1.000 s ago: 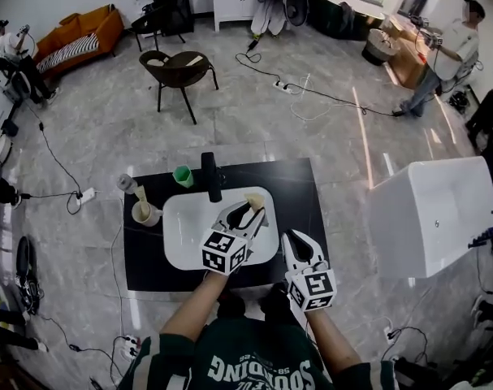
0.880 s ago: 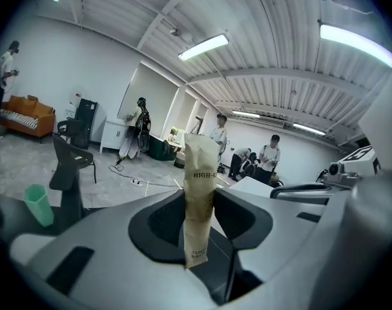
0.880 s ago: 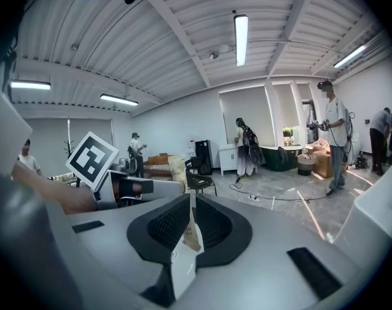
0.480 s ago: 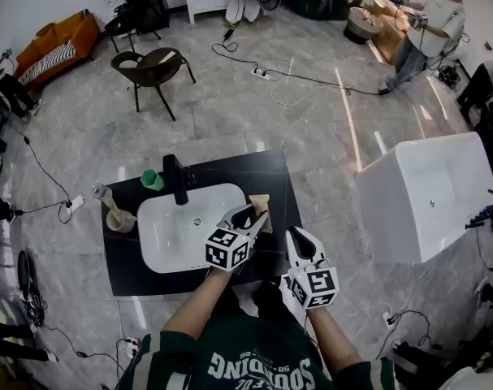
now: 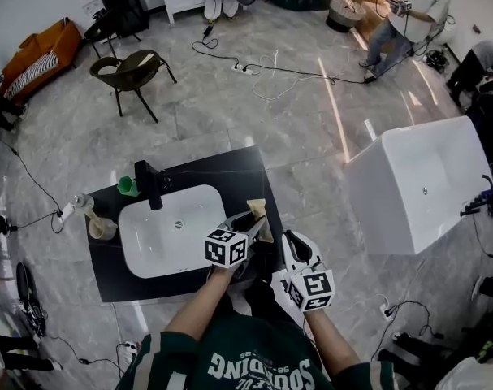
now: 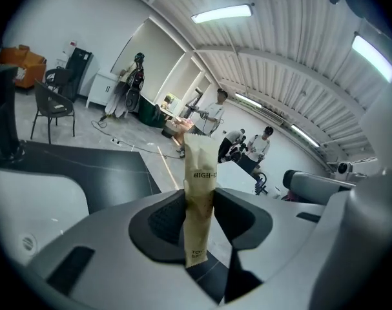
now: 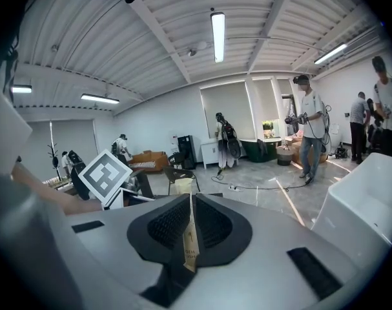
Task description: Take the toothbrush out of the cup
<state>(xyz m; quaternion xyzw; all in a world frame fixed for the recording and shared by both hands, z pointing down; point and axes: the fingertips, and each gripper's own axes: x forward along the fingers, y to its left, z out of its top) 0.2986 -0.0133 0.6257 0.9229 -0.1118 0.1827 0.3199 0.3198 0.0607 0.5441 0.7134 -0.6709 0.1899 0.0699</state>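
Observation:
My left gripper [image 5: 254, 220] is shut on a beige paper-wrapped toothbrush packet [image 5: 258, 212], over the right end of the black counter [image 5: 230, 169]. In the left gripper view the packet [image 6: 199, 199] stands upright between the pads. My right gripper [image 5: 291, 240] is just right of it, off the counter's edge. Its jaws pinch a thin beige paper strip [image 7: 190, 237], seen edge-on; whether it belongs to the packet I cannot tell. A beige cup [image 5: 101, 230] with another wrapped stick in it stands at the counter's left end.
A white basin [image 5: 173, 230] with a black tap [image 5: 153, 187] fills the counter's middle, with a green cup [image 5: 128, 187] behind it. A white bathtub [image 5: 417, 185] stands on the right. Cables, a chair [image 5: 128, 70] and people are farther off.
Both grippers have moved right and lower, from over the basin to the counter's right end, the left one carrying the packet. The cup stays at the left end.

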